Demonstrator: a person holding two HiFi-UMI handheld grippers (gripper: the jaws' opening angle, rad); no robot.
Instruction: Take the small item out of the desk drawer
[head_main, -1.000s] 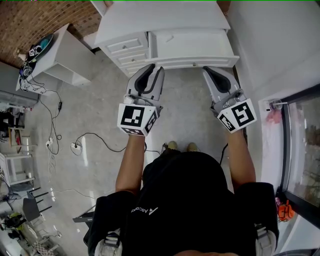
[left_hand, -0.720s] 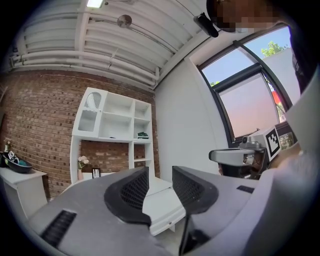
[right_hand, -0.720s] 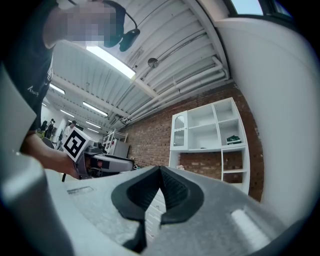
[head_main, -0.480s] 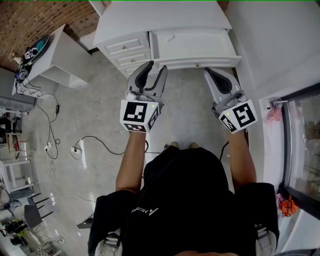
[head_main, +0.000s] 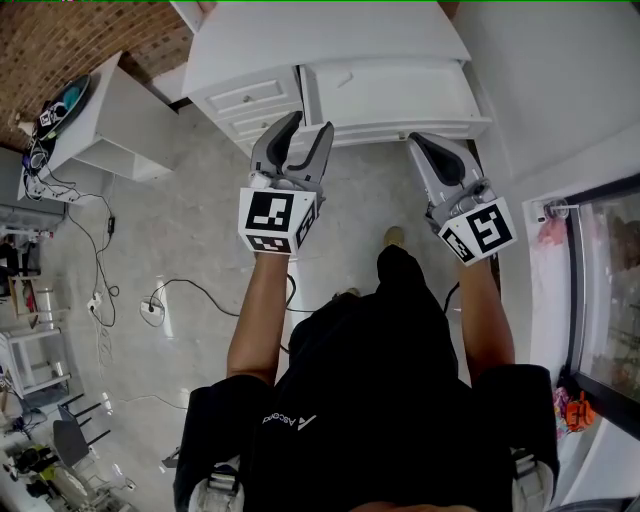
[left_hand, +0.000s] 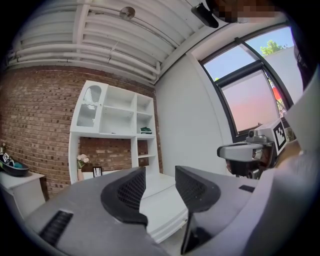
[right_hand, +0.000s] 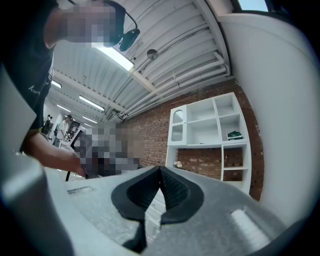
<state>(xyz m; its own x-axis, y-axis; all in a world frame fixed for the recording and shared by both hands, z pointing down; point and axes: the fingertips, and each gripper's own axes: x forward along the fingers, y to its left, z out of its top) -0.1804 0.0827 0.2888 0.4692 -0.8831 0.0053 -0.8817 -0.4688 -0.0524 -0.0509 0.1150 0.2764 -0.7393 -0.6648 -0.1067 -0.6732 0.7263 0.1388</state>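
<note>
Grey polished floor (head_main: 200, 220) under a white desk (head_main: 320, 40) set against a red brick wall (left_hand: 40, 115); its worktop is smooth, painted and rectangular.

- Desk front: 1 wide drawer (head_main: 390, 95), long axis running left to right in the head view, face turned toward the person. At least 2 small drawers (head_main: 255, 100) are stacked to its left. The wide drawer looks shut.
- Small item: not visible in any view.
- Left gripper (head_main: 308, 128): grey shell, 2 black ribbed pads. The jaws have just been opening and stand wide apart, with nothing between them, only the desk edge beyond. It points at the seam between the small drawers and the wide drawer, near the front but apart from it.
- Right gripper (head_main: 425, 145): jaws closed, ribbed pads meeting tip to tip, empty. It is aimed at the right end of the wide drawer.
- 1 marker cube on each gripper, 2 in total (head_main: 272, 222) (head_main: 478, 230).
- 1 white open shelf unit (left_hand: 112, 120) stands on the desk's far side.
- 1 white side table (head_main: 110, 120) at left, cluttered; black cables (head_main: 170, 290) trail over the floor.
</note>
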